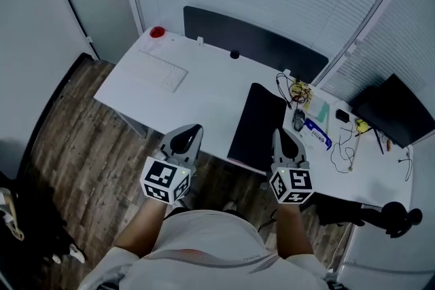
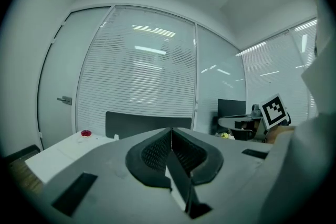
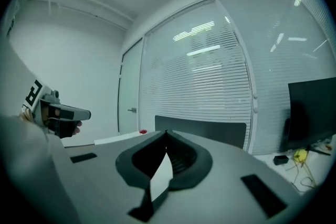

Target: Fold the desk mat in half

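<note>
White desk (image 1: 204,88) w/ dark desk mat (image 1: 257,124); L gripper (image 1: 192,128), R gripper (image 1: 280,134) closed.

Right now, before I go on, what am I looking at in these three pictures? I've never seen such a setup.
No robot here: a person holds a two-jaw gripper in each hand. The head view looks down from the person's head onto a white desk. The left gripper and right gripper hover above its near edge. The other two pictures come from cameras riding on each gripper, looking along its jaws; both pairs are shut, with nothing between them. On the desk lie a black desk mat, a white keyboard, a small red object and tangled cables. Nothing is held.
</note>
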